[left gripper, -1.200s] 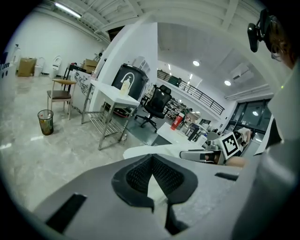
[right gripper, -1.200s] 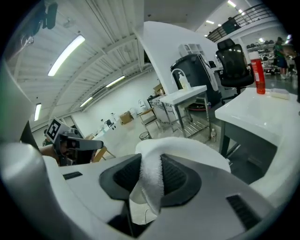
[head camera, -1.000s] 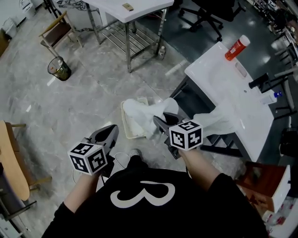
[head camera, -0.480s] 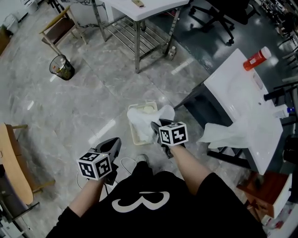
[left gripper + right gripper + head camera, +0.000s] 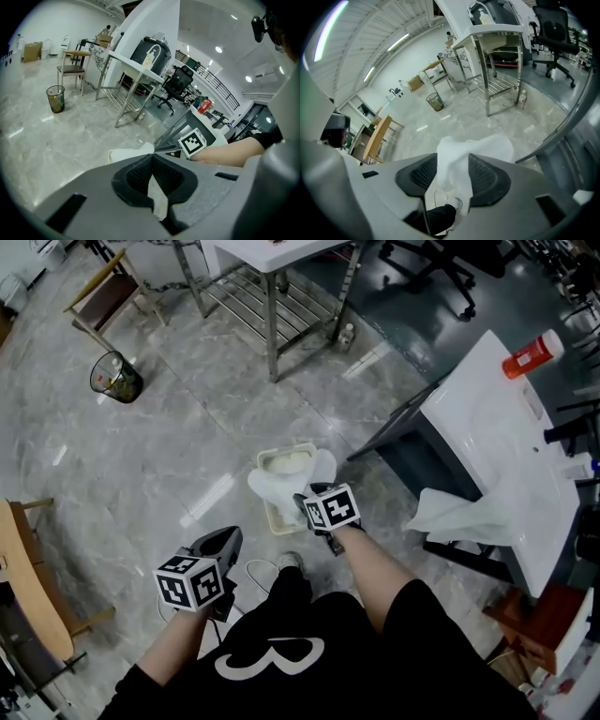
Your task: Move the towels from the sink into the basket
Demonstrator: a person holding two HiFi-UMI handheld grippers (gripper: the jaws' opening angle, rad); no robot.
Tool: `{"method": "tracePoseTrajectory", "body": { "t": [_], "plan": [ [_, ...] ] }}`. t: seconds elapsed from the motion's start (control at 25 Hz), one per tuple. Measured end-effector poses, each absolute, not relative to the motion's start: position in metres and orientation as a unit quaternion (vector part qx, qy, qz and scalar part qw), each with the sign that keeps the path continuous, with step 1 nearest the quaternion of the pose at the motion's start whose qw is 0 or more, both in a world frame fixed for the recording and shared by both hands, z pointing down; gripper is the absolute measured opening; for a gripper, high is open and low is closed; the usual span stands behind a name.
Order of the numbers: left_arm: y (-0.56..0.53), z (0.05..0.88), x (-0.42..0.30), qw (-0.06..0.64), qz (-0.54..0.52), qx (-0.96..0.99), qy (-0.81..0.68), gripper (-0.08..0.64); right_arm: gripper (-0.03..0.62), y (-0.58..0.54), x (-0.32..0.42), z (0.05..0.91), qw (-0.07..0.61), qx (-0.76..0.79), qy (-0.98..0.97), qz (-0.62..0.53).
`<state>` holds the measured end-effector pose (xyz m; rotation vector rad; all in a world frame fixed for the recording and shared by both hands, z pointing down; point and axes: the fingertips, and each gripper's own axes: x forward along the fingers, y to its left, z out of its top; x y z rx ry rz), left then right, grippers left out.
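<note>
A white towel [image 5: 278,488] lies bunched over the pale basket [image 5: 283,457] on the floor. My right gripper [image 5: 303,502] is at the basket's near edge. Its jaws are opening, and the towel [image 5: 459,157] hangs loosely between the pads [image 5: 485,176] of my right gripper [image 5: 452,176]. A second white towel [image 5: 464,517] droops over the front edge of the white sink [image 5: 502,418] at the right. My left gripper [image 5: 227,540] hovers low to the left of the basket, shut and holding nothing. In the left gripper view the left gripper [image 5: 151,161] points toward the towel [image 5: 131,152].
A red bottle [image 5: 532,352] lies on the sink top. A metal-legged table [image 5: 272,296] stands beyond the basket, with a wire bin [image 5: 117,378] and a wooden chair [image 5: 98,296] to the left. Grey marble floor surrounds the basket.
The right gripper has carried the towel down and left from beside the sink to the basket. Its jaws now stand wider. The left gripper has hardly moved.
</note>
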<state>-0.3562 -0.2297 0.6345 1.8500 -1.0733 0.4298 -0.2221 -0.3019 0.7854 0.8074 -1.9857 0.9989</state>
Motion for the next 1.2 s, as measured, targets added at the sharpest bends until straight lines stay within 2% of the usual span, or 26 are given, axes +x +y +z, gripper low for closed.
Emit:
{"method": "tracePoseTrajectory", "body": {
  "t": [0.08,0.2,0.6,0.88,1.2],
  "plan": [
    [-0.234,0.639,-0.358,0.465,0.177,0.748,-0.439,0.005,0.247,-0.304,-0.221,0.789,0.381,0.311,-0.778,0.390],
    [-0.235,0.644,-0.361,0.476,0.174,0.740,-0.442,0.005,0.291,-0.300,-0.216,0.790,0.388,0.303,-0.781,0.385],
    [-0.252,0.639,-0.348,0.481,0.167,0.745,-0.431,0.005,0.314,-0.277,-0.201,0.783,0.394,0.290,-0.788,0.374],
    [-0.259,0.623,-0.316,0.471,0.176,0.767,-0.399,0.005,0.319,-0.261,-0.189,0.732,0.330,0.313,-0.812,0.367],
    [-0.278,0.568,-0.231,0.439,0.163,0.800,-0.375,0.005,0.319,-0.268,-0.127,0.633,0.272,0.323,-0.851,0.312]
  ]
}}
